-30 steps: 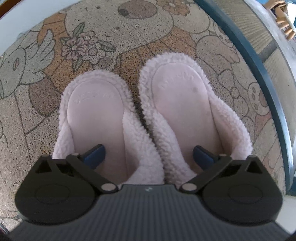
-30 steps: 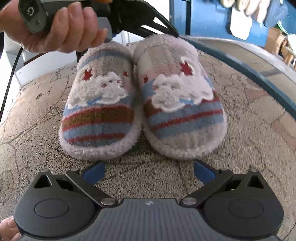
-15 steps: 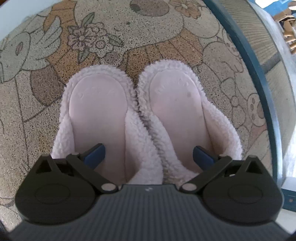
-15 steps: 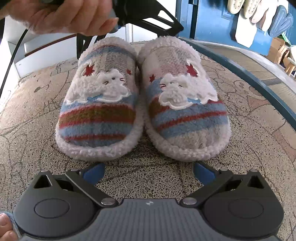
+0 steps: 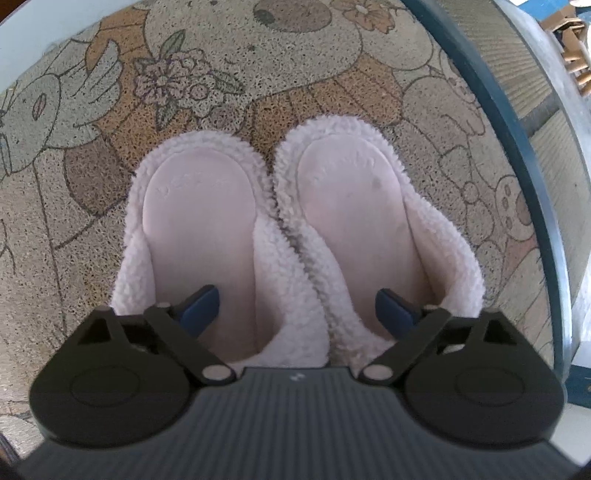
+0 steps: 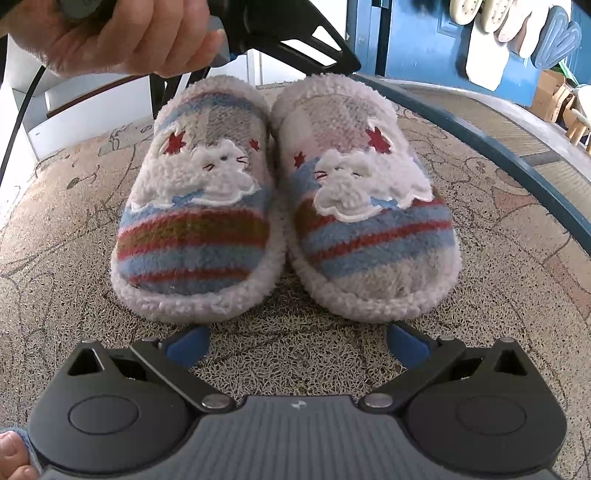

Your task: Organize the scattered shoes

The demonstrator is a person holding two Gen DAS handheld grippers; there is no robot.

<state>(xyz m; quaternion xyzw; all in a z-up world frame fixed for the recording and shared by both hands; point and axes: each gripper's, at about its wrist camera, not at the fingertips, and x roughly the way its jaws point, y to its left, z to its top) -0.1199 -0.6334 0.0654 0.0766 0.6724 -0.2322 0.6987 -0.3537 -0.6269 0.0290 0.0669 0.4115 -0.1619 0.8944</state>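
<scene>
A pair of fleecy striped slippers sits side by side and touching on a patterned doormat (image 5: 332, 92), long axes running near to far. The left claw (image 5: 297, 308) points steeply down over their heel ends, one blue finger inside the opening of the left slipper (image 5: 199, 229) and the other inside the right slipper (image 5: 365, 225), so the two touching inner walls lie between the fingers. Its jaws are closing, though the pads do not yet appear to press the fleece. Seen from the toe side, the right claw (image 6: 295, 345) hangs released and empty just short of the slippers' toes, near the mat. The left hand (image 6: 122, 35) grips its tool above the heels. The left claw is plainly the nearer one, and the coming pinch probably turns on both inner walls staying between its fingers.
</scene>
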